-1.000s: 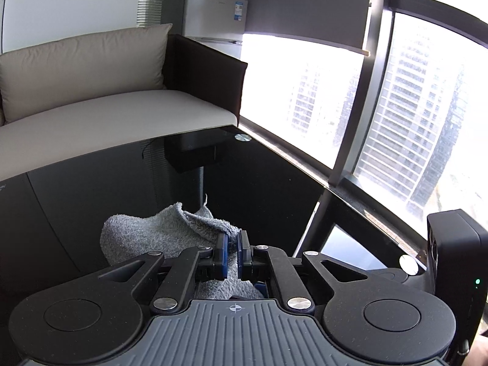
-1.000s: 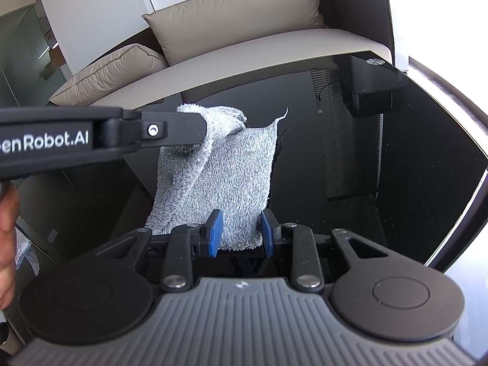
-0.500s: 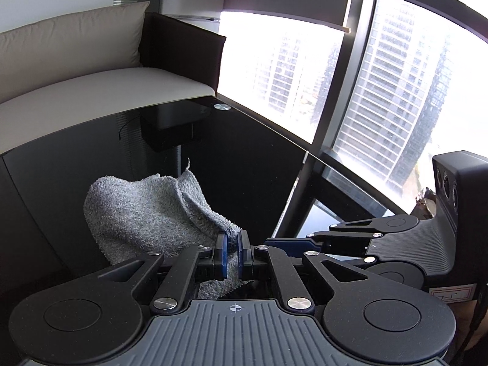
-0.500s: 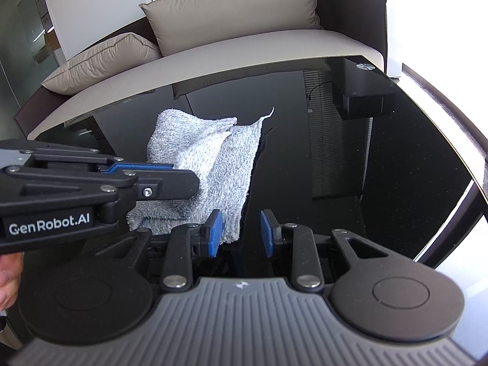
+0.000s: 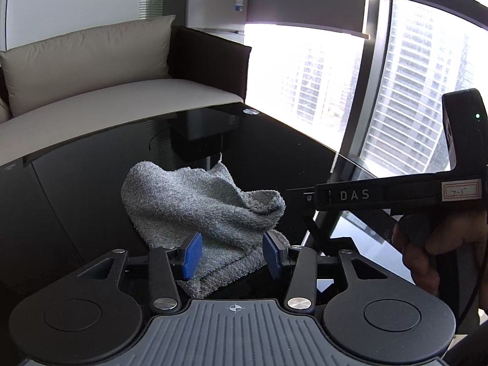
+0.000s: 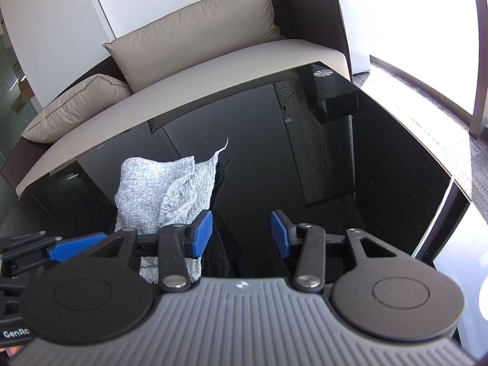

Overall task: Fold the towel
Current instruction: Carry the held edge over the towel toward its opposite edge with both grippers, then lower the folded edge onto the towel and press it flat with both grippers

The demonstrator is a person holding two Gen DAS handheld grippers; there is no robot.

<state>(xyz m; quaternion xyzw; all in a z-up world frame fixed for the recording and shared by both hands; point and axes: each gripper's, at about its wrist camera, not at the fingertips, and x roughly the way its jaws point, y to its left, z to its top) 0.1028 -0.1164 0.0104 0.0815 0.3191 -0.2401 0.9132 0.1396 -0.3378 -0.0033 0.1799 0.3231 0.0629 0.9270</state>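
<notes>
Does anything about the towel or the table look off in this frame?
Yes: the grey towel lies rumpled on the black glass table, not squared. One layer is bunched into a raised hump toward the right gripper, and a pointed corner sticks out at its far edge. No spill or damage is visible.

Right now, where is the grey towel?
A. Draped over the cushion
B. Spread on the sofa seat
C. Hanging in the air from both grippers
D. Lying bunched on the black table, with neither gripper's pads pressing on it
D: the towel lies rumpled on the black table, and the left gripper and right gripper both show a gap beside their pads.
</notes>
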